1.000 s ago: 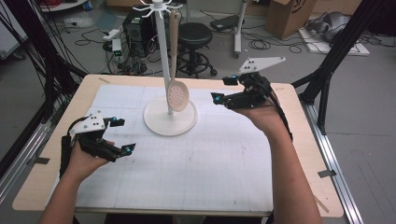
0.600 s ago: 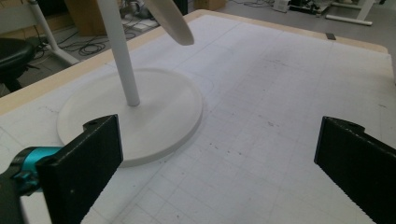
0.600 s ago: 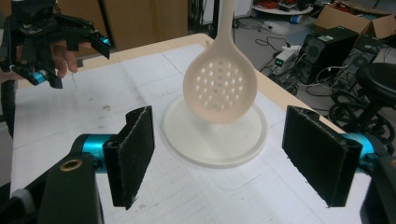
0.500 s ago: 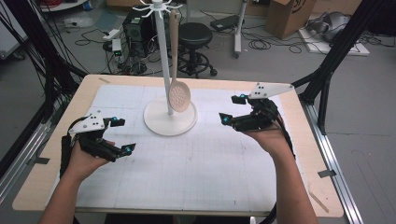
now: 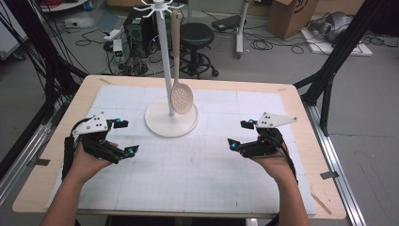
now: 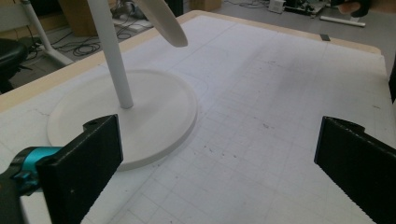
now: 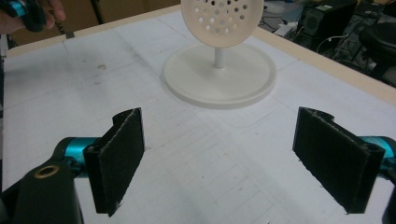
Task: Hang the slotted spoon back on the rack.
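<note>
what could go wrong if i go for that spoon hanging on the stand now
The slotted spoon hangs freely from a hook on the stand, so a nudge from the right tongs might set it swinging or unhook it. The stand is tall and thin on a round base; a sideways pull could tip it. Both the right and left tongs are open and empty, apart from it.

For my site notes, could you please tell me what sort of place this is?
Probably a robotics lab: a black metal frame around the wooden table, loose floor cables, and a black computer tower.
</note>
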Motion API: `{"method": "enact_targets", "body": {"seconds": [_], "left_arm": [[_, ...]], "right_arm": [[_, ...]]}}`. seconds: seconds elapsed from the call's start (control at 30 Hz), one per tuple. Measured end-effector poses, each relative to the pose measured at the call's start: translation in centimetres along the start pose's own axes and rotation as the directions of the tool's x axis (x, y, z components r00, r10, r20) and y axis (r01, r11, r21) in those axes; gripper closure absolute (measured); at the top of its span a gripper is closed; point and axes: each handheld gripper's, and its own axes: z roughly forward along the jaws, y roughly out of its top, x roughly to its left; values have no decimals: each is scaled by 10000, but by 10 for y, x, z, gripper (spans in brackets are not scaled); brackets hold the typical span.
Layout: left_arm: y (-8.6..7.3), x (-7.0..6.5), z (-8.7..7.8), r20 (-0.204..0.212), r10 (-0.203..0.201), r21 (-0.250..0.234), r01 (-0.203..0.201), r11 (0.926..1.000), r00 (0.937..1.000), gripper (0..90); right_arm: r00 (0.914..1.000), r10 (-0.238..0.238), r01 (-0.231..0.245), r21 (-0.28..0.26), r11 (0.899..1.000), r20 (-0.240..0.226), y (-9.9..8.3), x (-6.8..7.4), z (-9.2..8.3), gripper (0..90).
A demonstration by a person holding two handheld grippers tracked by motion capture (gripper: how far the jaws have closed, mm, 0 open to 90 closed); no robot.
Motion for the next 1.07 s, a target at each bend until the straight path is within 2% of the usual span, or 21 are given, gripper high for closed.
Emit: {"method": "enact_targets", "body": {"seconds": [0.17, 0.27, 0.3, 0.47, 0.67, 1.07], "left_arm": [[-1, -1, -2, -12, -9, -32, 9, 10000, 10000, 17], [-1, -1, -2, -9, -12, -50, 12, 10000, 10000, 17], [-1, -1, -1, 35, -14, -51, 14, 10000, 10000, 17], [-2, -2, 2, 68, 17, 56, -17, 10000, 10000, 17], [-3, -3, 5, 87, 42, 121, -44, 9999, 10000, 17], [-5, -4, 7, 61, 59, 288, -61, 9996, 10000, 17]], "right_arm": [[9999, 110, -110, -78, 9999, 21, -16, 4, 0, 155], [9999, 68, -68, 0, 10000, 95, -25, 6, 2, 155], [9999, 113, -115, 180, 9998, 91, -27, 6, 3, 155], [9998, 114, -113, -34, 9999, 192, -30, 6, -1, 155], [9993, 351, -353, 150, 9993, 116, -39, 4, 0, 155], [9991, 410, -410, -6, 9992, 110, -39, 2, -1, 155]]}}
